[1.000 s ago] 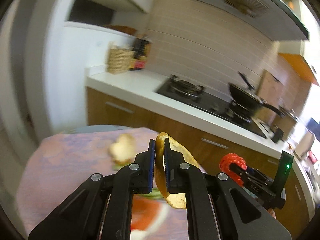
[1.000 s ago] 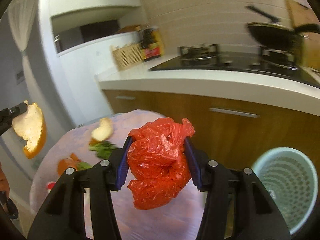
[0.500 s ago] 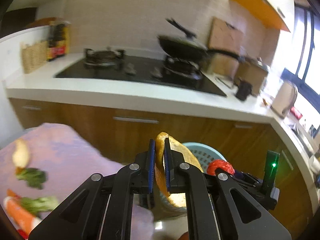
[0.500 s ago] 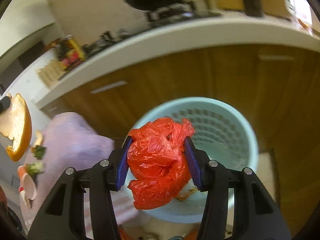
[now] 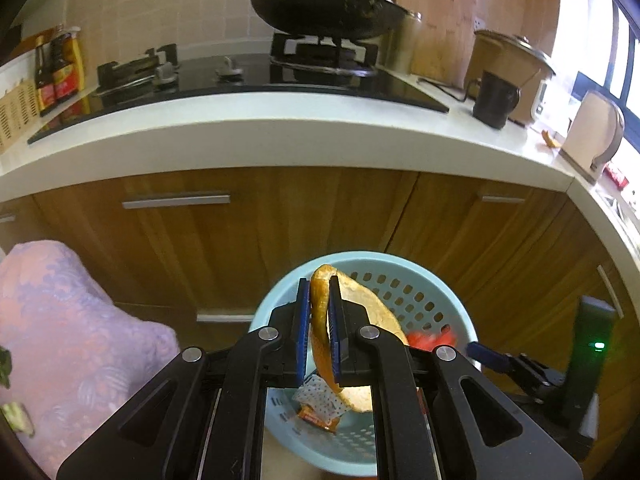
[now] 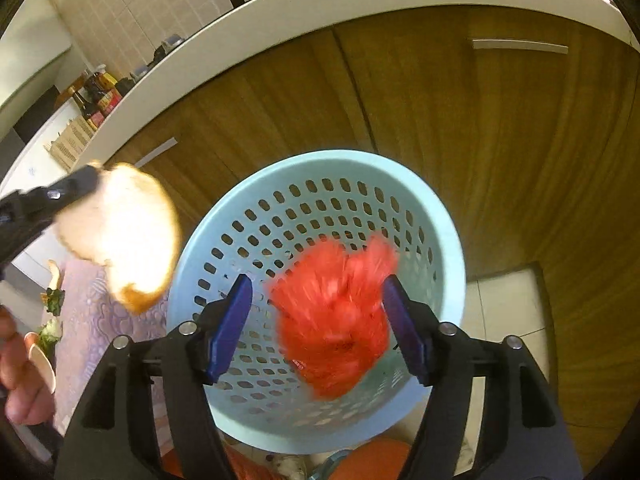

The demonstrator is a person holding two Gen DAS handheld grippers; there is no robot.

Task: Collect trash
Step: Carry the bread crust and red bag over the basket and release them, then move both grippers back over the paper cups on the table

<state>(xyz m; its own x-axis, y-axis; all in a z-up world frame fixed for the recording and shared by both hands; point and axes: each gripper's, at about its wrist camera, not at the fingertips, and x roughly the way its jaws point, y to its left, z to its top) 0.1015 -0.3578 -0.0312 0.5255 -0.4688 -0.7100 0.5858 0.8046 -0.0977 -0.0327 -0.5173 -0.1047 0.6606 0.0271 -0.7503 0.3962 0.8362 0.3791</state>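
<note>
My left gripper (image 5: 319,312) is shut on an orange peel (image 5: 352,312), held above the light blue perforated trash basket (image 5: 424,284). The peel shows in the right wrist view (image 6: 120,240) at the left, beside the basket (image 6: 256,208). My right gripper (image 6: 316,316) is open over the basket. A crumpled red plastic bag (image 6: 336,320) is blurred between its fingers, touching neither, dropping into the basket. The bag shows in the left wrist view (image 5: 430,338) inside the basket, near a printed wrapper (image 5: 320,406).
Wooden cabinet doors (image 5: 240,232) and a white counter (image 5: 280,136) with a stove and pan (image 5: 328,8) stand behind the basket. A table with a purple cloth (image 5: 60,340) carries food scraps at the left. White floor tile (image 6: 508,304) lies right of the basket.
Both grippers swung from the table to over the basket. My right gripper opened and the red bag left its fingers. My left gripper kept its hold on the peel.
</note>
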